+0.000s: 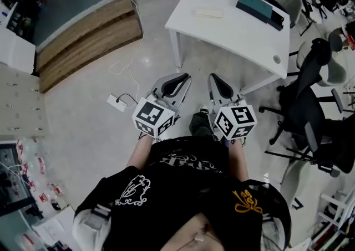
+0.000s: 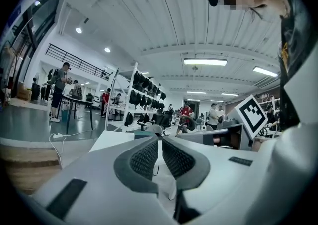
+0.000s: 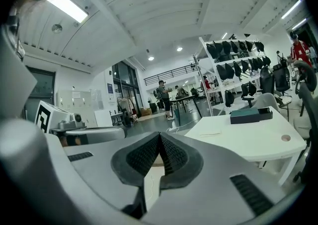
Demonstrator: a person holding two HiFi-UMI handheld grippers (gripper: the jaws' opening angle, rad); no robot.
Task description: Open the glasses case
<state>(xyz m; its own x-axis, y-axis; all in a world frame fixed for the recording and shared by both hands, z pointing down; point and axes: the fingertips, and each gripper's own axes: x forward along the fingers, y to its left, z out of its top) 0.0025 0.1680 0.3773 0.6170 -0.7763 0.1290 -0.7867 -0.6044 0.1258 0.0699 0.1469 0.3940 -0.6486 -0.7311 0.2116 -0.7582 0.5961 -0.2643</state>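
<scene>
White table [image 1: 233,28], grey floor [image 1: 94,117], office chairs [image 1: 310,106].

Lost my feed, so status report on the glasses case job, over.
Left gripper shut, empty; right gripper same. Dark teal rectangular case untouched on white table ahead. Nothing blocking.

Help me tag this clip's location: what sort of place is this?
Probably an open-plan office or lab: a white table, a black office chair beside it, and a rack hung with dark bags.
</scene>
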